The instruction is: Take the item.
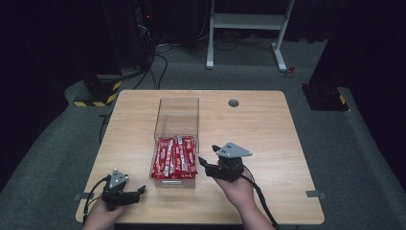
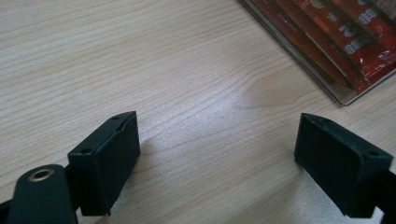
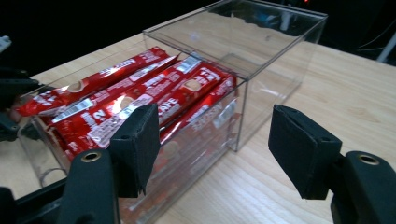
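Pale wooden table (image 1: 268,129) on grey carpet (image 1: 354,158), dark room; both claws (image 2: 217,161) (image 3: 215,149) spread, empty.

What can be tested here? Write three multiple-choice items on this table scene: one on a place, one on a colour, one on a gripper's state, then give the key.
1. Where do the snack packets lie?
A. In the pulled-out drawer of the clear box
B. Loose on the table's far right corner
C. On the floor

2. What colour are the packets mainly?
A. Blue
B. Red
C. Green

3. How does the right gripper stand?
A. Shut on a packet
B. Open, holding nothing
C. Shut on the box wall

Key:
1 A: the high view shows them packed in the drawer at the box's near end.
2 B: the wrappers are red with white print in the right gripper view.
3 B: its jaws stand wide apart beside the drawer, with nothing between them.
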